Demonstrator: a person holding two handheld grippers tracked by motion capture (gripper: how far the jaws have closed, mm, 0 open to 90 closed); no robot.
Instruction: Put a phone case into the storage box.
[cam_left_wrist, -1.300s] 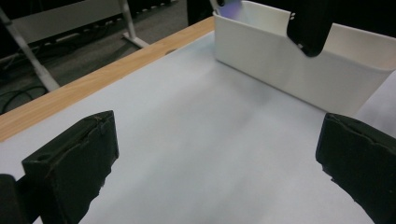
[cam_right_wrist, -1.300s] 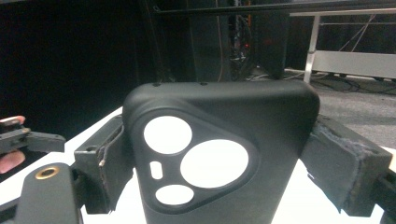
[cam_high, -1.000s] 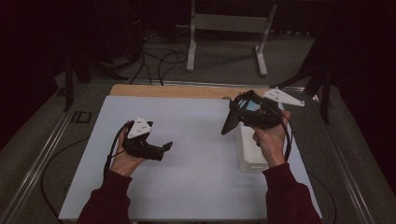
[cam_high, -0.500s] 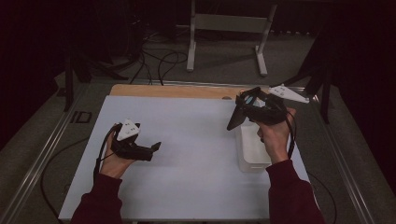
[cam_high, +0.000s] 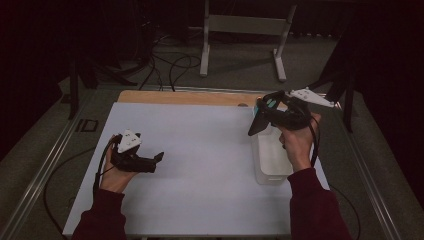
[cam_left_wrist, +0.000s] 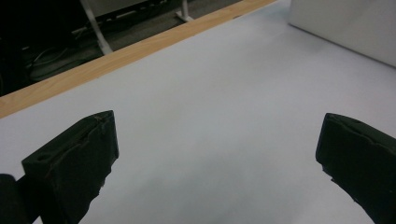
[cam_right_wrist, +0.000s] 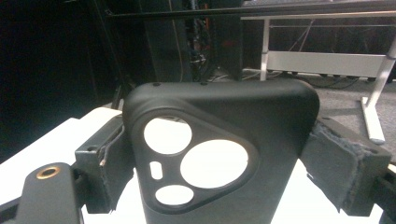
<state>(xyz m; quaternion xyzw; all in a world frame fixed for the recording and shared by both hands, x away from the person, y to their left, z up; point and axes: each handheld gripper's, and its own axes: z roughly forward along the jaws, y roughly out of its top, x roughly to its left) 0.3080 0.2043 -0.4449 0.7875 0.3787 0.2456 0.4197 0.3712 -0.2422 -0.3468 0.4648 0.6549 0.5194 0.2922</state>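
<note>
Holding a black phone case (cam_right_wrist: 219, 158) between the clenched jaws of our right gripper (cam_high: 260, 120), we have it lifted clear of the table (cam_high: 200, 150), above the far end of the clear plastic bin (cam_high: 272, 167) that sits at the table's right side. In the right gripper view the case stands upright between the two padded jaws, its camera cut-outs facing us, three round holes and a small slot set in a raised rounded triangle. The pads press on its left and right edges, and the grip looks square rather than tilted.

Our left gripper (cam_high: 150, 162) rests low over the left part of the table, well apart from the bin. Its jaws are spread wide with nothing between them; the left gripper view looks past them across bare white tabletop to the wooden strip (cam_left_wrist: 116, 58) along the far edge and a corner of the bin (cam_left_wrist: 345, 25).

As we judge it, the pick is done: the case is secured and raised. What remains is the carry and the set-down, most likely onto the open tabletop. We cannot tell whether anything else lies in the bin.
</note>
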